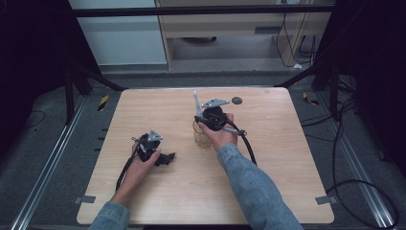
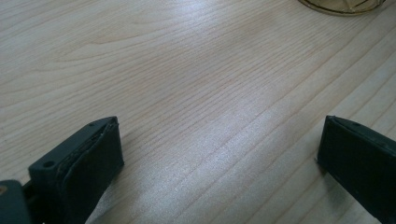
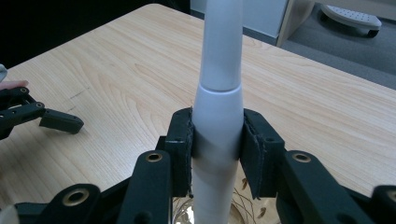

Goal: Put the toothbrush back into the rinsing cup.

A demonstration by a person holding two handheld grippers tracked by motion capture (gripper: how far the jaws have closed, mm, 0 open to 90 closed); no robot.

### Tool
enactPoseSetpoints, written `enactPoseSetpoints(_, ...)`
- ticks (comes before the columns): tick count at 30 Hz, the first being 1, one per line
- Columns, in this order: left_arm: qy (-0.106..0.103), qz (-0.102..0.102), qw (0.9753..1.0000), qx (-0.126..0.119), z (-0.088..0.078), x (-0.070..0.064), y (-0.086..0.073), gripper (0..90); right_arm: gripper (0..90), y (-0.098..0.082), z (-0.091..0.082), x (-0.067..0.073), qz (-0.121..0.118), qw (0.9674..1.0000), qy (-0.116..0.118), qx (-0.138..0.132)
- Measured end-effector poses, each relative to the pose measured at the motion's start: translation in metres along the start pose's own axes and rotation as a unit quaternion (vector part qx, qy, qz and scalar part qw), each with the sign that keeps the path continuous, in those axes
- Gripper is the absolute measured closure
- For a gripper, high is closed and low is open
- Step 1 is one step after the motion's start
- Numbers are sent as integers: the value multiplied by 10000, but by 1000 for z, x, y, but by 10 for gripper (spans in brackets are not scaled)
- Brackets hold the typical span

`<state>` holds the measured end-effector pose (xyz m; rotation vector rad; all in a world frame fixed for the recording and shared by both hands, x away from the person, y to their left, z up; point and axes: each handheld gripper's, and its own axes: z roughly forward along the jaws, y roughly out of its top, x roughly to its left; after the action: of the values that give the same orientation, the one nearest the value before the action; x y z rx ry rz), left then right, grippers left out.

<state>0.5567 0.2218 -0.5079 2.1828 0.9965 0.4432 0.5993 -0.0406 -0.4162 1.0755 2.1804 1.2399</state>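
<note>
The right gripper (image 3: pixel 217 149) has its jaws clamped on a white handle (image 3: pixel 218 93), holding it upright above a wire cup (image 1: pixel 202 136) near the surface's (image 1: pixel 268 158) centre, probably to lower it in; at eight o'clock the left gripper (image 1: pixel 165 158) rests open-jawed, idle

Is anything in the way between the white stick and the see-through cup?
Nothing visible is. The right gripper is clamped on the white stick, which stands upright with its lower end right over the cup. The left gripper rests apart on the table.
</note>
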Motion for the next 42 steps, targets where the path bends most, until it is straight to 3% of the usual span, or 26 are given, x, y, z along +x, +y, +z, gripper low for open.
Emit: enactPoseSetpoints(42,-9,6,10000,1,0,0,0,0,640,5,2,1,45,10000,41,27)
